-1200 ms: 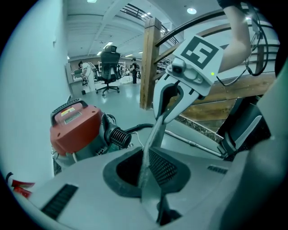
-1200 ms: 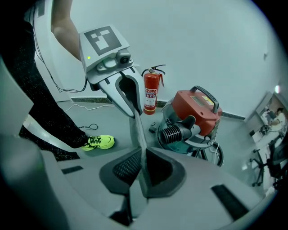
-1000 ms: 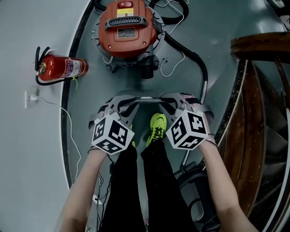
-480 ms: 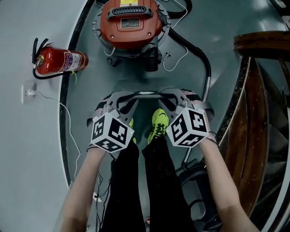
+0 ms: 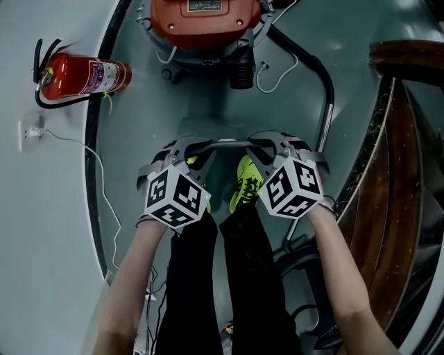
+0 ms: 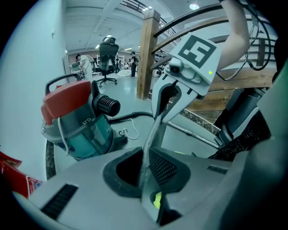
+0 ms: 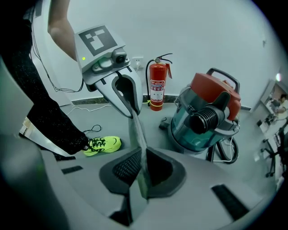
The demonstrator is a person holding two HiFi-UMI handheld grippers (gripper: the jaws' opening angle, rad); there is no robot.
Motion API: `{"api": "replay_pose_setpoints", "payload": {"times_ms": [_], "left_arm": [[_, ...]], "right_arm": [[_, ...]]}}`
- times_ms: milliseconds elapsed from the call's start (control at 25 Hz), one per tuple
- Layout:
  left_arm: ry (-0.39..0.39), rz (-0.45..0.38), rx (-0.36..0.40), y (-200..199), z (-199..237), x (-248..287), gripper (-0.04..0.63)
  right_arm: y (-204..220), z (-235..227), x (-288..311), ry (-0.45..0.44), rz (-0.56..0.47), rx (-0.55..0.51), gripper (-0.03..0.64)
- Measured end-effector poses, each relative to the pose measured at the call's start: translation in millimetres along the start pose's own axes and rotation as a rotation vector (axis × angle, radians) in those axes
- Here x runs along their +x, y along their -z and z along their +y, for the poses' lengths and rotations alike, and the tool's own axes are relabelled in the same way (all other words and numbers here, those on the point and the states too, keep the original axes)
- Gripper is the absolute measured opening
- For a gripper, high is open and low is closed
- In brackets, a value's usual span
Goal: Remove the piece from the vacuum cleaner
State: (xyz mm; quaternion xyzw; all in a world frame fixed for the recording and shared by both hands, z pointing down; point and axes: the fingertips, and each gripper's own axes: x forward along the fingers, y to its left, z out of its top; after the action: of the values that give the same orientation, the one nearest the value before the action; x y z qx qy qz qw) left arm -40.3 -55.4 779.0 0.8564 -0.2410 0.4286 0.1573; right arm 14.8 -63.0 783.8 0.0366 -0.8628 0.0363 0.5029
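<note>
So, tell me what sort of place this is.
Probably an open-plan office or lab hall, at the foot of a staircase: a wooden stair rail, a wall-side extinguisher, and office chairs down the hall.

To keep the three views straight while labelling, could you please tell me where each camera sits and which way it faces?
Head view: on the person's head, facing steeply down; shows forearms, legs, left gripper, right gripper, vacuum cleaner ahead on the floor.
Left gripper view: rides the left gripper, looks along its jaws at the right gripper; a forearm shows.
Right gripper view: rides the right gripper, faces the left gripper and fire extinguisher; a leg shows.
Shared: all show the vacuum cleaner and the thin strip between the grippers.
</note>
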Motion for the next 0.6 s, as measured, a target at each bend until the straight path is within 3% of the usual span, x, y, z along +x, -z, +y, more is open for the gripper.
{"api": "replay_pose_setpoints", "payload": {"times_ms": [600], "left_arm": [[0.056,0.032,-0.044,28.0,-6.0,30.9,0.054]], "right_arm": [[21.5,10.1,33.6,-0.044,0.011,0.073,0.04]]}}
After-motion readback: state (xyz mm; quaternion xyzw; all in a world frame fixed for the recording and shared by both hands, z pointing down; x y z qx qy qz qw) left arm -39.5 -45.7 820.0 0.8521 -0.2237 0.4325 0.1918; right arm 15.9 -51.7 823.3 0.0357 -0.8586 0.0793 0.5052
